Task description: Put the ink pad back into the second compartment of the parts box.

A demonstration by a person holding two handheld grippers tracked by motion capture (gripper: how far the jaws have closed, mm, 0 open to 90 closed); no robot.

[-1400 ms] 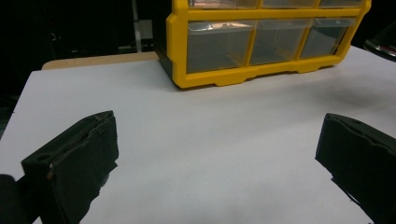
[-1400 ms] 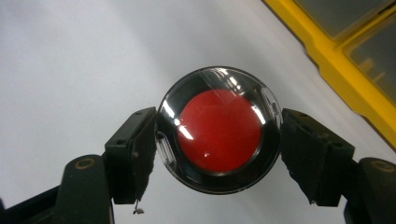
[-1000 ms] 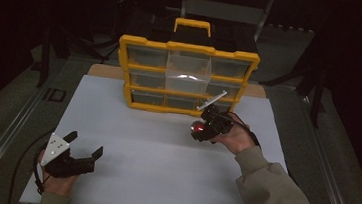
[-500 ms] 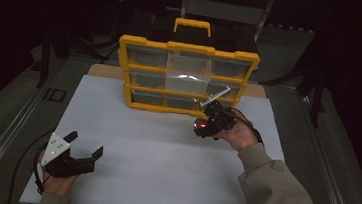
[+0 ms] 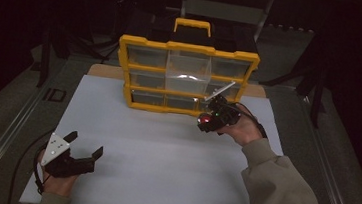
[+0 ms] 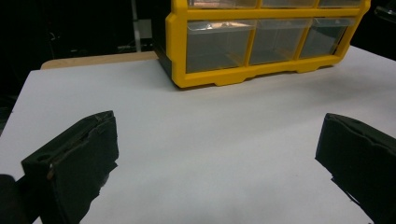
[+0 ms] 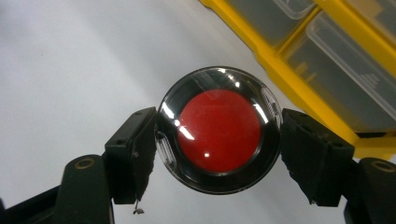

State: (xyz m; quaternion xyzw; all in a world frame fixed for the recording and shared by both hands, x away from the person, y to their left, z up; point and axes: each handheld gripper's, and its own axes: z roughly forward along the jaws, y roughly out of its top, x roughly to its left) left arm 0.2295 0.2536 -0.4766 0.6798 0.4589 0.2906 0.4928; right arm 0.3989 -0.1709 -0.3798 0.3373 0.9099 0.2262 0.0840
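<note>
A yellow drawer cabinet [image 5: 186, 77] with clear drawers and a handle on top stands at the far middle of the white table [image 5: 164, 150]. My right gripper [image 5: 206, 122] is shut on a round black disc with a red centre [image 7: 218, 129], held just in front of the cabinet's lower right corner [image 7: 327, 70]. Both jaws press on the disc's rim. My left gripper [image 5: 84, 148] rests at the near left of the table, open with nothing between its jaws. In the left gripper view the cabinet [image 6: 261, 42] lies ahead of the wide-apart jaws.
A wooden board [image 5: 106, 71] shows under the white sheet behind the cabinet. Metal rails [image 5: 10, 136] run along both table sides. A dark frame stands behind the cabinet.
The right gripper with the disc has shifted slightly; the left gripper has stayed put.
</note>
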